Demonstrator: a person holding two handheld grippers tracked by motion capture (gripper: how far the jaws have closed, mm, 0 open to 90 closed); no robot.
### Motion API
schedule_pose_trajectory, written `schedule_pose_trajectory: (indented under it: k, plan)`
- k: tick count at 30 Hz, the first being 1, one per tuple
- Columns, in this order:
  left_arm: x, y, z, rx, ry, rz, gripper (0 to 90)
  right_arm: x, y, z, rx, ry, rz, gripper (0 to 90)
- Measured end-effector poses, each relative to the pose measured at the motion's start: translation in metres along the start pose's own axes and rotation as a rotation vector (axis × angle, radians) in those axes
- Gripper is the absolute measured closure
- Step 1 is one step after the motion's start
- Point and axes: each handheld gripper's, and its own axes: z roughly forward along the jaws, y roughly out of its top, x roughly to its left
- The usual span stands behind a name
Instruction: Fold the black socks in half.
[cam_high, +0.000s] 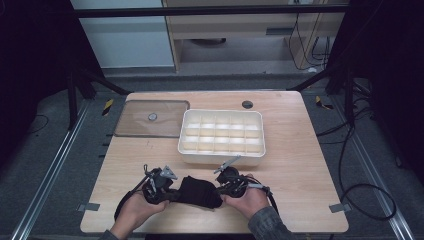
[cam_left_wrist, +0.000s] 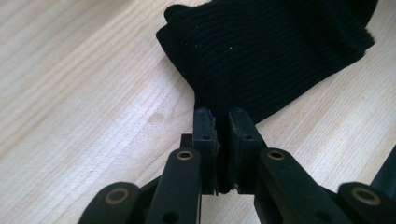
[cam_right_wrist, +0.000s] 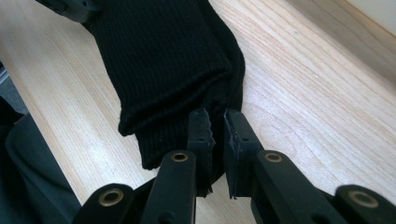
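A white divided box (cam_high: 221, 131) sits mid-frame above the black sock (cam_high: 199, 191), a clear lid (cam_high: 150, 119) at its left. The sock lies left-right at lower centre, left gripper (cam_left_wrist: 223, 122) and right gripper (cam_right_wrist: 215, 122) each clenched on an end.

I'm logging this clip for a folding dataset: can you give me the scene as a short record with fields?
item in hand: black sock, lying on the wooden table
left tool: shut on the sock's edge
right tool: shut on the sock's other end
behind the sock: white divided box
left of the box: clear lid, flat on the table
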Motion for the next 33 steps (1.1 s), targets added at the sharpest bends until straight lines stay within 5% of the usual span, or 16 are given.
schedule_pose_trajectory:
  k: [13,33]
  plan:
    - [-0.015,0.021,-0.02,-0.019,-0.003,0.07,82.7,0.003,0.005,0.006,-0.022,0.024,0.017,82.6]
    - [-0.056,0.052,-0.008,-0.064,-0.063,0.164,82.7,-0.005,-0.005,0.011,-0.07,0.058,0.071,82.6]
